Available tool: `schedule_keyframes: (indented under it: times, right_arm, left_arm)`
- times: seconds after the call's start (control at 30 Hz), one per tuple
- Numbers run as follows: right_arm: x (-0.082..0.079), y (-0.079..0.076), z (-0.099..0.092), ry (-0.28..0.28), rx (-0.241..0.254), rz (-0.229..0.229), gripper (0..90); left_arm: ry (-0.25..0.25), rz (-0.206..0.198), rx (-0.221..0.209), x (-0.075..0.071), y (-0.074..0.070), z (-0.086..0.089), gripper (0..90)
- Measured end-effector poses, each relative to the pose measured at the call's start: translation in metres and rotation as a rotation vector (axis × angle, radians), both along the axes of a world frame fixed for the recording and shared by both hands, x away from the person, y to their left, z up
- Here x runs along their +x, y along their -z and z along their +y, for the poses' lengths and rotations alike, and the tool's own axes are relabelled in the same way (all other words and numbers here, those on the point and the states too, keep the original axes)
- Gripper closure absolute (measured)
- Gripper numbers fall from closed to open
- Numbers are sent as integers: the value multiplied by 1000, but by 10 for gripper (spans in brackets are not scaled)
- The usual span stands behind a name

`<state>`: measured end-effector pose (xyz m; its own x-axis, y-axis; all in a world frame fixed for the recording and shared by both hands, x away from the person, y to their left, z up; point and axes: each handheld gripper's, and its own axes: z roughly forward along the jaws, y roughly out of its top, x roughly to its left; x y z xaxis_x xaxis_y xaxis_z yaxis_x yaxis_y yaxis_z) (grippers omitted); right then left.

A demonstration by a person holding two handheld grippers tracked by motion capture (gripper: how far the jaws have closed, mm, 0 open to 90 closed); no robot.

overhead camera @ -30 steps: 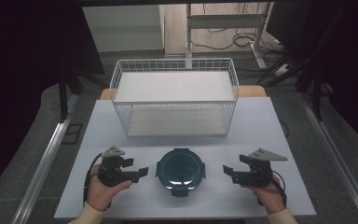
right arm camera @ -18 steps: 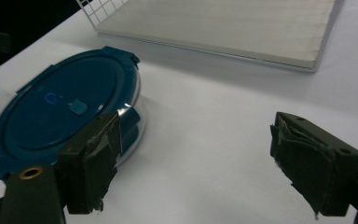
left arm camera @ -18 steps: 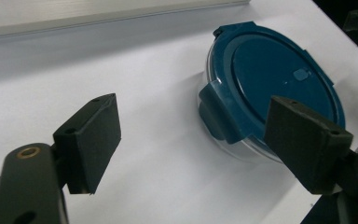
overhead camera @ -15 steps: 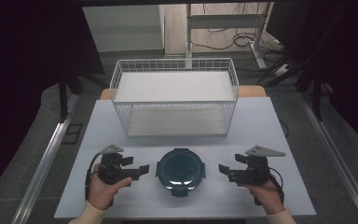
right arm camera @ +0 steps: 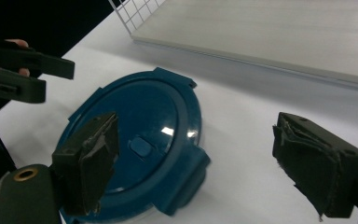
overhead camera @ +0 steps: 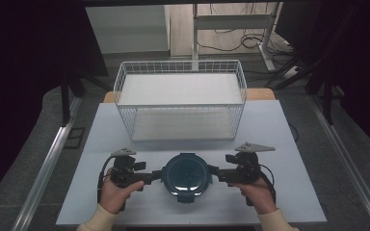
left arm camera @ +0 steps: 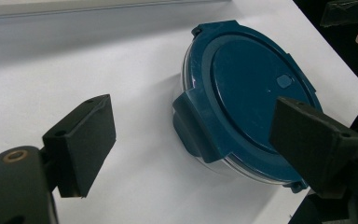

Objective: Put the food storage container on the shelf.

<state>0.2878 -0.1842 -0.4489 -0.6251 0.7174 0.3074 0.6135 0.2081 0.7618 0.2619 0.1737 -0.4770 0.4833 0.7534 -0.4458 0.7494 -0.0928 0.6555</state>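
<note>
A round container with a dark blue clip-on lid [overhead camera: 185, 174] lies flat near the front of the white table [overhead camera: 289, 139]. My left gripper [overhead camera: 155, 175] points at it from the left, jaws open, tips right by the lid's rim. From the right, my right gripper [overhead camera: 216, 173] does the same, also open and close to the rim. In the left gripper view the lid [left arm camera: 247, 88] lies just beyond the open left gripper [left arm camera: 193, 116], one side clip facing it. In the right gripper view the lid [right arm camera: 140, 140] lies ahead of the open right gripper [right arm camera: 198, 137].
A white wire basket [overhead camera: 180, 98] with a pale board inside stands at the back middle of the table. The table's front edge runs just under the person's hands. Dark floor and desk legs lie beyond the table.
Both grippers have closed in on the container from either side, the right one moving farther. The container has not moved.
</note>
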Motion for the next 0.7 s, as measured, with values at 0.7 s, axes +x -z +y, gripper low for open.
schedule_keyframes:
  times: [0.7]
  right_arm:
    - [7,32,27,-41,-25,144,106]
  left_arm:
    - [22,109,-102,15,23,-6,167]
